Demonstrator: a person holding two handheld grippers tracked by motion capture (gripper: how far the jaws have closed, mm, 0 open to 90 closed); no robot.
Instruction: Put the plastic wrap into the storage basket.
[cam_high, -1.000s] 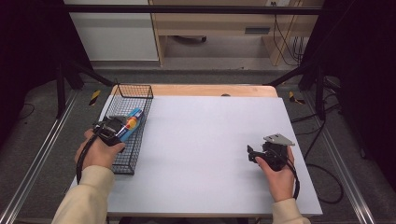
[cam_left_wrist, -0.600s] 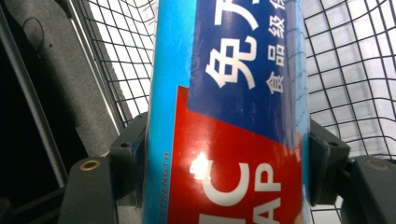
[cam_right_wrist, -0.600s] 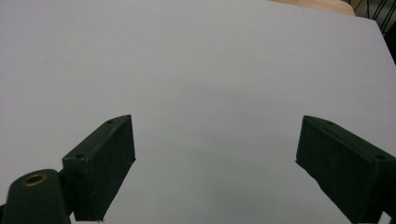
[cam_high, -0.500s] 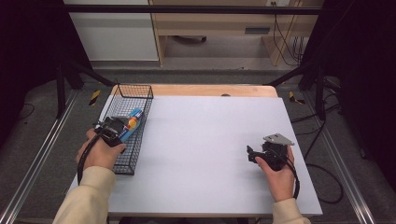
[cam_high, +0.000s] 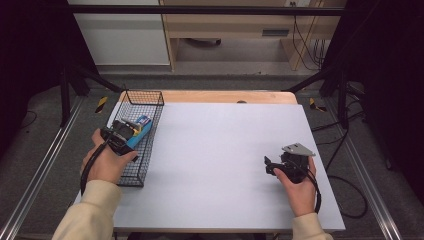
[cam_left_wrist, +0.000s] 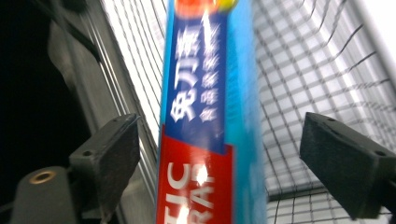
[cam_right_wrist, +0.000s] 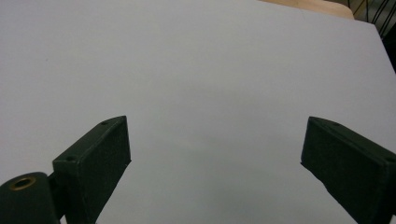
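A long blue box with a red label and white print lies in the black wire basket at the table's left edge. In the high view the blue box sits just ahead of my left gripper. In the left gripper view my left gripper has just been opening. The box stands between its jaws with a gap on each side. My right gripper rests at the table's right. In the right gripper view my right gripper has also just been opening, with nothing between its jaws above the white table.
The white tabletop has a wooden strip along its far edge. Metal rails run along both sides on the floor. A cable trails from the right gripper. Cabinets stand beyond the table.
The left hand has lifted slightly over the basket and the blue box now sits lower inside it. The right hand has stayed in place.
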